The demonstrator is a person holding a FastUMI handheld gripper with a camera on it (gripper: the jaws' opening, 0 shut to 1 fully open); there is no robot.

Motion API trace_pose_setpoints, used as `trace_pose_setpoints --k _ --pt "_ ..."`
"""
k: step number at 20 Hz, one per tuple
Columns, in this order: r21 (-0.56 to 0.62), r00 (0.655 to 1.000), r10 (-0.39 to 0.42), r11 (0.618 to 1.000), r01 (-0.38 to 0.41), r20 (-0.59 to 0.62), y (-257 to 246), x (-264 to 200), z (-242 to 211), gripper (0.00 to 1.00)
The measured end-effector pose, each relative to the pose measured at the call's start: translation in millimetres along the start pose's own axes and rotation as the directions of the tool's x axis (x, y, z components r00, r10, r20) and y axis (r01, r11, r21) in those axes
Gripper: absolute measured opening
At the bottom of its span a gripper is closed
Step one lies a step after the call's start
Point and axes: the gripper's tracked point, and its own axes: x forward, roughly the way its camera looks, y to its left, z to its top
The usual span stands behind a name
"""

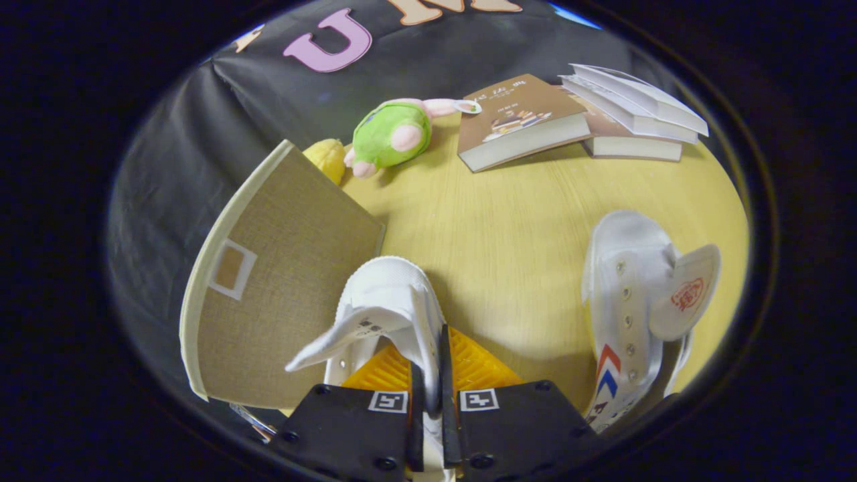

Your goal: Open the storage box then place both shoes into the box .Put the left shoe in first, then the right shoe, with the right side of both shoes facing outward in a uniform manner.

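Observation:
My gripper (pixel 428 371) is shut on a white canvas shoe (pixel 385 294), both fingers pinching its side wall near the collar, toe pointing away from me. The shoe hangs above the wooden table (pixel 509 227), right beside the storage box. The box's beige fabric lid (pixel 281 288) stands raised just left of the held shoe; the box's inside is hidden behind it. A second white shoe (pixel 633 301) with red and blue chevrons on its side and a red logo on its tongue lies on the table to the right of my fingers.
A green and pink plush toy (pixel 392 134) and a yellow object (pixel 327 158) lie beyond the lid. A brown book (pixel 515 120) and a stack of books (pixel 636 110) sit at the far side of the table. Black cloth walls the booth behind.

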Motion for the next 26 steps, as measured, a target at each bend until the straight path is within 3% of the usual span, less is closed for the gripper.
trace_pose_setpoints --k 10,17,21,26 --pt "0.203 0.993 0.095 0.973 -0.106 0.066 10 -67 36 0.14" --pt "0.18 0.972 0.171 0.963 -0.2 0.164 65 -122 80 0.14" --pt "0.171 0.961 0.243 0.949 -0.264 0.131 119 -121 83 0.14" --pt "0.188 0.965 0.26 0.947 -0.261 0.031 180 -90 70 0.14"
